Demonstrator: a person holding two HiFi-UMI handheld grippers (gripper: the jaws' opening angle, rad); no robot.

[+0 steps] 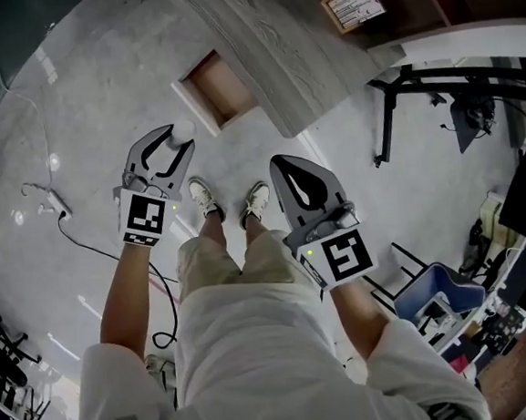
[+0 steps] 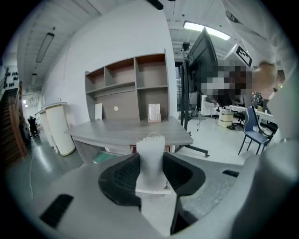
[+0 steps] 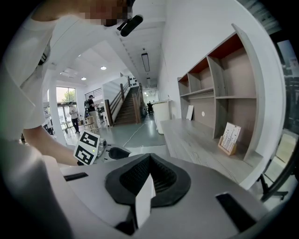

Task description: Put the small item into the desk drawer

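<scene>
Small white item [image 2: 151,151], fringed along its top edge, clamped upright between the two pads of the left gripper [image 2: 151,162], whose jaws stand partly apart on it. In the head view the item [image 1: 185,129] shows as a pale knob at the tip of the left gripper [image 1: 174,139], left of centre and over the floor, near the drawer but not yet above it. The drawer [image 1: 219,91], upper centre of the frame, appears pulled out from under the grey desk surface [image 1: 268,58], with its brown bottom exposed. The right gripper [image 3: 148,162] has its jaws together on nothing and hangs at centre right in the head view [image 1: 289,167].

Step in hand, as judged: carrying the item to the drawer. Bring the left gripper over the brown bottom, lower the item inside the drawer walls, and only then part the jaws. Keep the grip steady and the right gripper clear of the drawer front.
</scene>
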